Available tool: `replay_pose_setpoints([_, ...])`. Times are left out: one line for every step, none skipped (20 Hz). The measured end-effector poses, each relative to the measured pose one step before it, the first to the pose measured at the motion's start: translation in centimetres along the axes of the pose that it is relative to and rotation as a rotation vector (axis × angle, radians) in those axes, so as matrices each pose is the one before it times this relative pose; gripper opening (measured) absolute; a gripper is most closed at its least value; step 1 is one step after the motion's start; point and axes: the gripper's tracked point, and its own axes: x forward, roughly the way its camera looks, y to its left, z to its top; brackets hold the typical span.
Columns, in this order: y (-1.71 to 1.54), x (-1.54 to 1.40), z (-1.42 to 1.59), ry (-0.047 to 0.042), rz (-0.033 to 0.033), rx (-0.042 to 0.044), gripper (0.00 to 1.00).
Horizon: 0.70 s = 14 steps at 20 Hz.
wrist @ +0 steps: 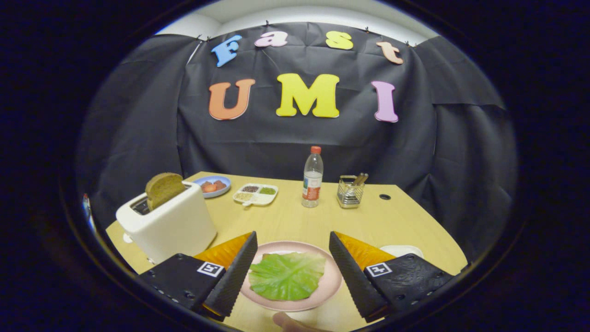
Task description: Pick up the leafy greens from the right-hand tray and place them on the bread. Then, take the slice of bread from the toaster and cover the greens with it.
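Gripper (pixel 290 272) with fingers spread wide and empty above the pink plate (pixel 332 283) near the tabletop's front edge, lettuce leaf (pixel 286 275) already lying there. Remaining target: bread slice (pixel 163 188), upright in the toaster (pixel 170 226), ahead-left by the left edge.

A pale wooden bench (pixel 286 221) carries a white toaster (pixel 168 226) at its left, a pink plate (pixel 329 286) at the near edge and a white tray (pixel 401 250) to its right. Farther back stand a blue dish (pixel 213 186), a divided white dish (pixel 256 194), a clear bottle (pixel 312 177) and a wire holder (pixel 350 191).
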Motion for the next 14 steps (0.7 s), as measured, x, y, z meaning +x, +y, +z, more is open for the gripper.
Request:
replay_pose_setpoints([1.073, -0.632, 1.060, -0.01313, 0.01789, 0.01287, 0.96])
replay_pose_setpoints([1.097, -0.465, 1.127, -0.01155, 0.01677, 0.00981, 0.96])
replay_pose_setpoints([1.286, -0.358, 1.072, -0.01331, 0.01886, 0.00542, 0.96])
replay_pose_setpoints([1.127, -0.152, 1.142, -0.01258, 0.00938, 0.00226, 0.96])
replay_pose_setpoints([1.059, 0.038, 0.961, -0.01237, 0.00804, 0.00633, 0.96])
replay_pose_setpoints([1.479, 0.147, 0.927, -0.00874, 0.01548, 0.00346, 0.95])
replay_pose_setpoints([1.439, 0.243, 0.701, -0.00897, 0.01508, 0.00268, 0.95])
replay_pose_setpoints([1.444, 0.428, 0.721, -0.00565, 0.01138, -0.00310, 0.94])
replay_pose_setpoints([1.210, 0.581, 0.478, -0.00420, 0.00649, -0.00299, 0.94])
replay_pose_setpoints([1.424, 0.636, 0.306, -0.00035, 0.01014, -0.00498, 0.94])
replay_pose_setpoints([1.348, 0.780, 0.032, 0.00472, 0.00962, -0.00533, 0.94])
replay_pose_setpoints([1.406, 0.861, 0.028, 0.00580, 0.01148, -0.00646, 0.94])
replay_pose_setpoints([1.223, 0.740, -0.288, 0.01302, 0.00362, -0.00979, 0.94])
replay_pose_setpoints([1.141, 0.803, -0.195, 0.01173, 0.00391, -0.01422, 0.94])
